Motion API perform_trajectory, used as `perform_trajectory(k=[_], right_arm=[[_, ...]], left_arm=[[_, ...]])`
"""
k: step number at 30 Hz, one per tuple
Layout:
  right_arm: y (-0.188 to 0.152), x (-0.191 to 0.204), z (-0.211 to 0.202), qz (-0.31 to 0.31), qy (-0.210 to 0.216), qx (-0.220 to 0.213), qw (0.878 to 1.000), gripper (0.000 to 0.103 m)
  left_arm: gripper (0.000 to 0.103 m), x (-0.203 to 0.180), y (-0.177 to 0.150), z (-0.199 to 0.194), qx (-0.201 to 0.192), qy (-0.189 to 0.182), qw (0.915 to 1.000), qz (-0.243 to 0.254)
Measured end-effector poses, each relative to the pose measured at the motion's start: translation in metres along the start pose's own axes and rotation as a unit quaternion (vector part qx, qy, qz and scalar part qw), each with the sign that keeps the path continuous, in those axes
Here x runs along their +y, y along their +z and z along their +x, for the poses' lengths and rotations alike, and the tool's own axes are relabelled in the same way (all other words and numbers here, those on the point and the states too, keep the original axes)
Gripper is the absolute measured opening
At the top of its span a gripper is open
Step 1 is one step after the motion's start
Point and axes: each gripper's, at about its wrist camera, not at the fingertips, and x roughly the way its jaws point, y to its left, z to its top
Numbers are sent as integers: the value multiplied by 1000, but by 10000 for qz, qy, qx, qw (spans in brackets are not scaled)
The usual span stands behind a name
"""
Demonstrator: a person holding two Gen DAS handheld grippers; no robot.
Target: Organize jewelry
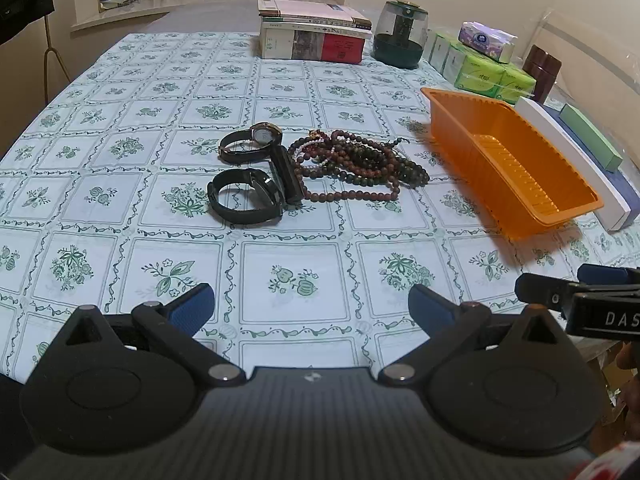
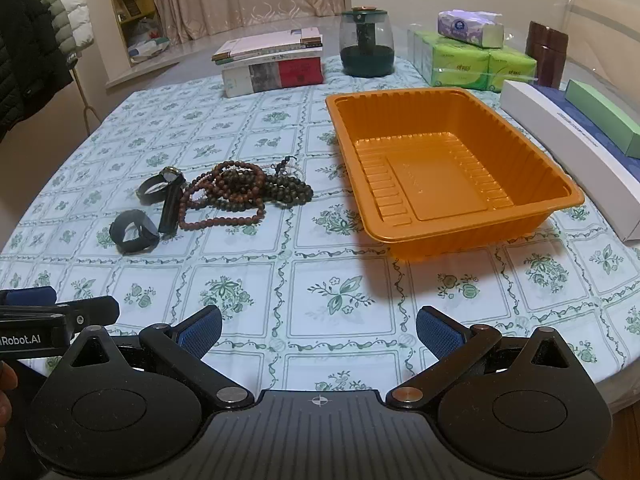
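Floral tablecloth (image 2: 304,280) holds watches (image 1: 248,176) and what look like bead strands (image 1: 360,160) unsorted beside your empty orange tray (image 2: 560,204); left gripper (image 1: 311,308) and right gripper (image 2: 319,330) hover wide open.

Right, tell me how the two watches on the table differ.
The far watch shows a pale round dial with a gold-coloured rim; the near watch is black all over, its face dark. The far watch has a thin strap, the near watch a broader band. The far watch lies beside the beads at the back of the pile, the near one closer to the left gripper. Both lie on the tablecloth with bands looped, outside the orange tray.
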Motion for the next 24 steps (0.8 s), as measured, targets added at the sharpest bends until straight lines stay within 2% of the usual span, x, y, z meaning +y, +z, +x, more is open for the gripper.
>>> perform_trajectory(k=[24], right_arm=[[0,1,2,5,7,21,10000,102]], left_arm=[[102,-1,-1,1,14,-14,10000,28]])
